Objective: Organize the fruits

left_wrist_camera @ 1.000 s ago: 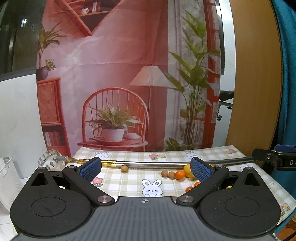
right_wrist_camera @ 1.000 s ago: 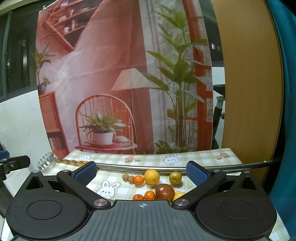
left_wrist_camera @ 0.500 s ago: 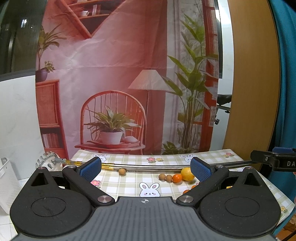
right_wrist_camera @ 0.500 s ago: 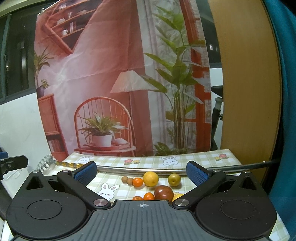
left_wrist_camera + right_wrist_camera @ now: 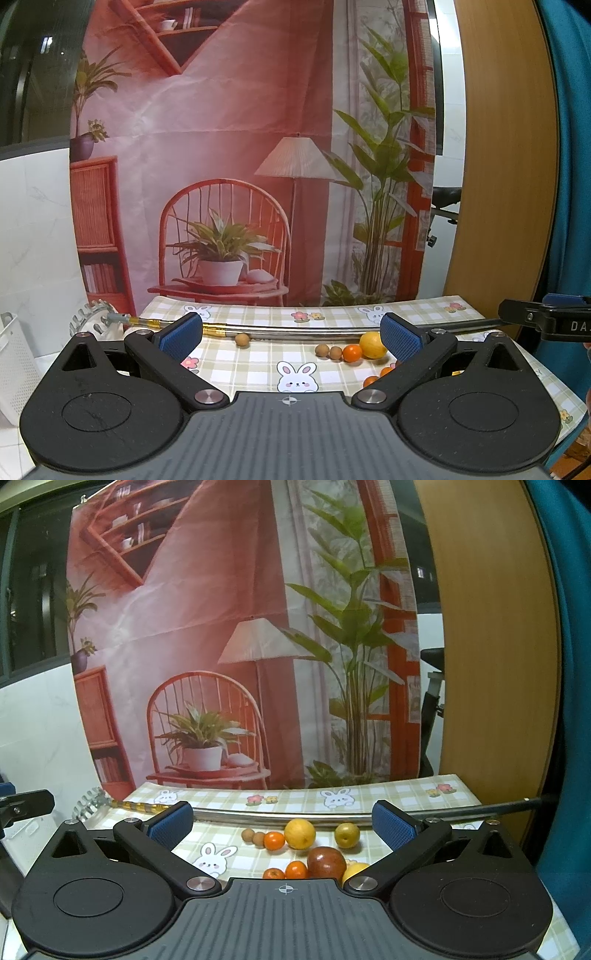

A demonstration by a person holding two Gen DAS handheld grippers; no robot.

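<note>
Fruit lay loose on the checked bunny tablecloth (image 5: 369, 794), against a metal rod (image 5: 277, 815): a yellow citrus (image 5: 300, 833), a small orange (image 5: 274, 840), two brown longans (image 5: 253, 837), a greenish pear (image 5: 347, 835) and, nearer, a dark red apple (image 5: 326, 862). The left gripper (image 5: 291, 332) and the right gripper (image 5: 282, 821) both hung above the cloth with jaws spread wide, holding nothing.

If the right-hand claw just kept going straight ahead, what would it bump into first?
Probably the fruit: the open right gripper points at the small orange tangerine and large yellow citrus, with the long metal rod behind. Depth is unclear.
</note>
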